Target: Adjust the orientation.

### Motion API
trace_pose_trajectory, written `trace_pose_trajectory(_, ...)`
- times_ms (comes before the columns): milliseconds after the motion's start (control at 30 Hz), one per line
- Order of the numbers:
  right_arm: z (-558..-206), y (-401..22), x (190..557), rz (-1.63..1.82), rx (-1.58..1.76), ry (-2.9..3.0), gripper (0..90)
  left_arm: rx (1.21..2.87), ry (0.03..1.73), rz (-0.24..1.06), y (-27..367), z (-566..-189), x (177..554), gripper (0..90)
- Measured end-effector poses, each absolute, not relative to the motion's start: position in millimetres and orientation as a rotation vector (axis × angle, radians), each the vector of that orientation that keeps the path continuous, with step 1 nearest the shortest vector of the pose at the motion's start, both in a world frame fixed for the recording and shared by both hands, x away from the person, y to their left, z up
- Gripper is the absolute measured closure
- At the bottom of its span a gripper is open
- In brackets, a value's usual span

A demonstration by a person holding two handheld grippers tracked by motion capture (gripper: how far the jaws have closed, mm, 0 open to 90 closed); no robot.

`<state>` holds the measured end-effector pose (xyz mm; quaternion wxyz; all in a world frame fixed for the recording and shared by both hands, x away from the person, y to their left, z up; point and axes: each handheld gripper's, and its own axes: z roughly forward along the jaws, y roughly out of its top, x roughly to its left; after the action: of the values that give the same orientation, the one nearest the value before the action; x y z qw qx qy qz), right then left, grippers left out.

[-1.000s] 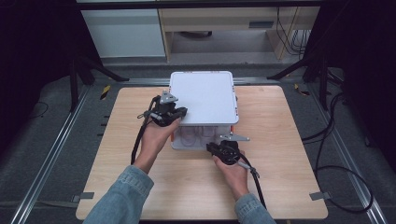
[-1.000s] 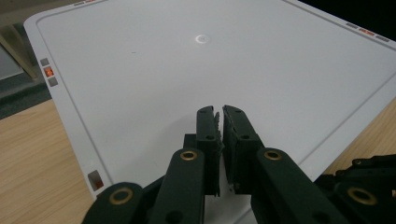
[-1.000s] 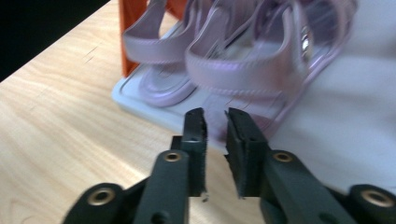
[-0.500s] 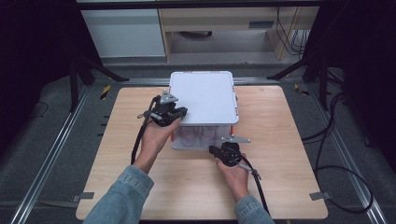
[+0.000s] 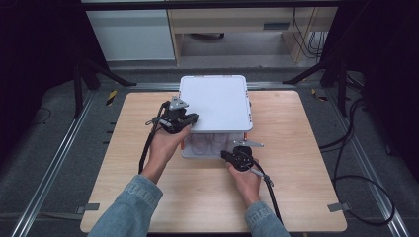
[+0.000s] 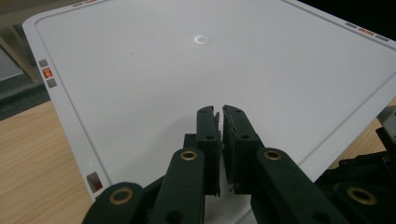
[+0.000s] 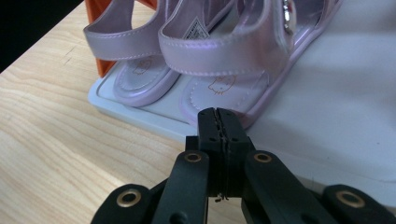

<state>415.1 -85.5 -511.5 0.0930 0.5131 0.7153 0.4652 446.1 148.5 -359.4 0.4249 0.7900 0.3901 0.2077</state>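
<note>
Two tongs at a white lidded plastic box (image 5: 214,102) on the wooden counter (image 5: 296,163)

Left tongs (image 6: 221,113), nearly together, rest over the lid; right tongs (image 7: 217,114), just closed on nothing, sit before pale pink strapped sandals (image 7: 224,60) at the box's front.

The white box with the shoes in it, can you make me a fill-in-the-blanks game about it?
1. The lid of the box is ____ in colour.
2. Inside the box lies a pair of pale purple ____.
3. The box stands on a ____ table.
4. The right claw is ____, with nothing between its jaws.

Missing words: white; sandals; wooden; shut
</note>
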Motion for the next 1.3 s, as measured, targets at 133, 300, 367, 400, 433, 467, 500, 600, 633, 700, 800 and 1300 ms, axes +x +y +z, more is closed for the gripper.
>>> trace_pose_trajectory(133,-512.0,-84.5,416.3,1.386,1.534,2.114,89.8,1.971,0.977,0.521,147.8,-359.5,446.6,84.5)
trace_pose_trajectory(300,-512.6,-83.8,417.6,1.398,1.534,2.106,88.4,1.973,0.979,0.52,148.0,-359.1,446.7,84.4)
trace_pose_trajectory(367,-512.2,-83.9,417.4,1.407,1.527,2.118,84.9,1.97,0.981,0.522,148.2,-359.0,446.6,83.7)
trace_pose_trajectory(400,-511.9,-84.2,417.4,1.407,1.52,2.122,83.4,1.97,0.982,0.522,148.5,-358.7,446.6,83.1)
trace_pose_trajectory(433,-511.1,-84.5,417.1,1.408,1.517,2.12,82.2,1.97,0.982,0.522,148.5,-358.7,446.6,81.8)
trace_pose_trajectory(467,-510.4,-85.3,417.0,1.408,1.506,2.118,81.2,1.957,0.987,0.521,149.3,-357.9,446.0,80.5)
trace_pose_trajectory(500,-509.3,-85.5,416.5,1.412,1.507,2.117,79.8,1.951,0.985,0.527,150.3,-356.7,445.2,78.9)
trace_pose_trajectory(600,-507.3,-85.5,415.1,1.415,1.49,2.122,75.4,1.928,0.986,0.541,152.2,-353.7,443.2,70.9)
trace_pose_trajectory(633,-505.9,-85.0,413.5,1.41,1.47,2.139,69.4,1.905,0.988,0.567,155.4,-349.0,439.5,66.5)
trace_pose_trajectory(700,-504.2,-84.8,412.0,1.411,1.455,2.148,62.0,1.9,0.986,0.595,159.1,-345.7,435.9,58.3)
trace_pose_trajectory(800,-500.5,-84.8,409.4,1.412,1.434,2.153,49.2,1.885,0.984,0.608,165.9,-343.2,430.4,45.2)
trace_pose_trajectory(1300,-479.5,-92.5,392.7,1.315,1.287,2.196,13.4,1.874,1.001,0.627,211.6,-358.0,390.2,9.5)
